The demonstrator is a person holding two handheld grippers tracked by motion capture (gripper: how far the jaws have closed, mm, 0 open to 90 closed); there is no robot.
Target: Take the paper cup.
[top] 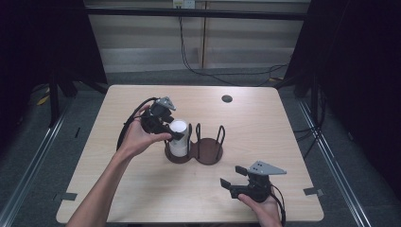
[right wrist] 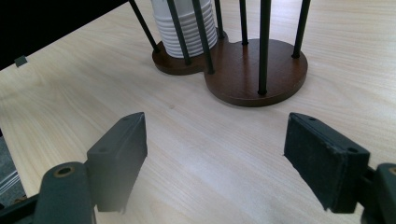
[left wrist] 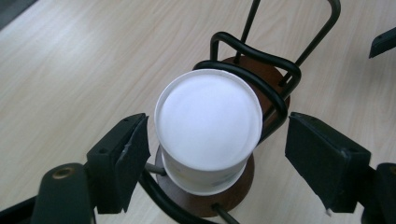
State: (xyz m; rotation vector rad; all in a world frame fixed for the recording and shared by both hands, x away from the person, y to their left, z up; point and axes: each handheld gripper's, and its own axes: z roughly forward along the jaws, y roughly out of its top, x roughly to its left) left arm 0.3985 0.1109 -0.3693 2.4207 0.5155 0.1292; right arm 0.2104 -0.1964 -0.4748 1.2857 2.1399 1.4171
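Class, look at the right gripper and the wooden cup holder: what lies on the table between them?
Nothing: in the right gripper view, bare table separates the right gripper from the cup holder.

High view looks down on the table [top: 265, 118]; both tongs cameras close in, sharing the cup holder [right wrist: 252, 70]

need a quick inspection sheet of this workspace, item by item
surface: pale wood table, with a dark round spot near its far edge
job's things: stack of white paper cups, upside down in the left bay of a two-bay wire holder; right bay empty
clutter: nothing seen
grippers: left gripper straddles the top cup, fingers not touching; right gripper open above bare table
cables: black cables along the back wall
surroundings: grey floor, tape marks
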